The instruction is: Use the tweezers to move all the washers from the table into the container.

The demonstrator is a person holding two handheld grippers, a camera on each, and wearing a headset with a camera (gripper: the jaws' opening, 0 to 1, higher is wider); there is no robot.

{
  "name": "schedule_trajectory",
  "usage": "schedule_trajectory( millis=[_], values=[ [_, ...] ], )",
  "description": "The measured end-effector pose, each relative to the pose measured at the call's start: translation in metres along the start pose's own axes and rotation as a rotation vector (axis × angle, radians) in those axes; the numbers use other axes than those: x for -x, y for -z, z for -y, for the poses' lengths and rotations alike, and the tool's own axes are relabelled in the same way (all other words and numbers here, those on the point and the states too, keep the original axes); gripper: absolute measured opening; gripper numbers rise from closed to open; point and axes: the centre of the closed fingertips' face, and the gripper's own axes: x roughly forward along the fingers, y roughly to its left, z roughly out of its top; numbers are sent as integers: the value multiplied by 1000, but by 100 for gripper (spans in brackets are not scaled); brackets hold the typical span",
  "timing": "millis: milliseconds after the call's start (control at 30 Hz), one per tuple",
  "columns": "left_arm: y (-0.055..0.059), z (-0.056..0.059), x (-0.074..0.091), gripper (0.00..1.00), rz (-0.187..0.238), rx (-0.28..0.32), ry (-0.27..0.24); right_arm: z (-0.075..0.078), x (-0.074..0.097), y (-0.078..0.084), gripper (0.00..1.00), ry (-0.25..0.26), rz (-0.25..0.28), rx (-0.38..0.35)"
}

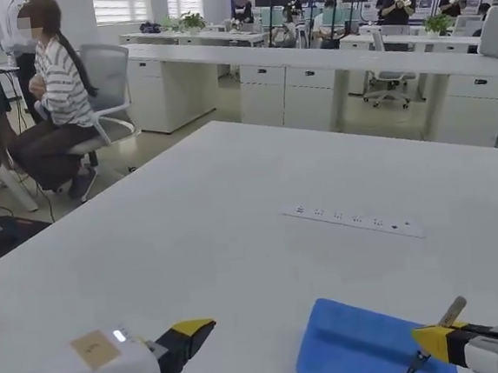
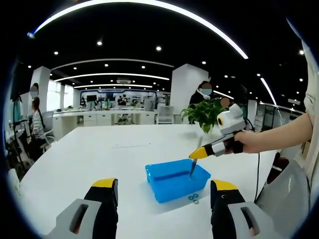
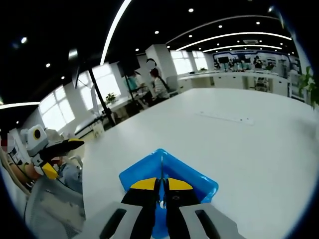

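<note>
Left gripper [image 2: 164, 185]: jaws spread wide and holding nothing, low over the table [image 2: 99, 154], short of the container [image 2: 172, 193].
Right gripper [image 3: 160, 191]: jaws pressed together on the tweezers [image 3: 161, 172].
Tweezers: tips point down inside the container. Whether they carry a washer cannot be told.
Washers [image 2: 193, 198]: a few lie flat on the table, just beside the container's outer wall.
Risk, container shift: nothing steadies the container. A tweezer tip dragged against a wall would likely slide it onto the washers.
Risk, blocked approach: the washers sit close to the wall, so a steep approach may strike the rim first.
Risk, flick-out: thin flat washers tend to snap from the tips and skid across the smooth table.
Risk, tool slip: the tweezers are held by jaw pressure alone, so a side load could twist them.
</note>
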Motion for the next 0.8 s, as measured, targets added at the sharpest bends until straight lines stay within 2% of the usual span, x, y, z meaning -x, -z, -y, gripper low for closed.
schedule_trajectory(
  millis=[200, 400, 667, 800],
  values=[
    [0, 0, 0, 77, -1, 0, -1, 10, -9, 10, 2, 14, -43, 13],
    [1, 0, 0, 76, -6, 0, 2, 13, -18, 14, 2, 23, -62, 19],
    [2, 1, 0, 76, -8, -3, 6, 16, -23, 17, 2, 43, -64, 14],
    [2, 1, 0, 76, -10, -3, 8, 18, -24, 19, 2, 49, -71, 39]
  ],
)
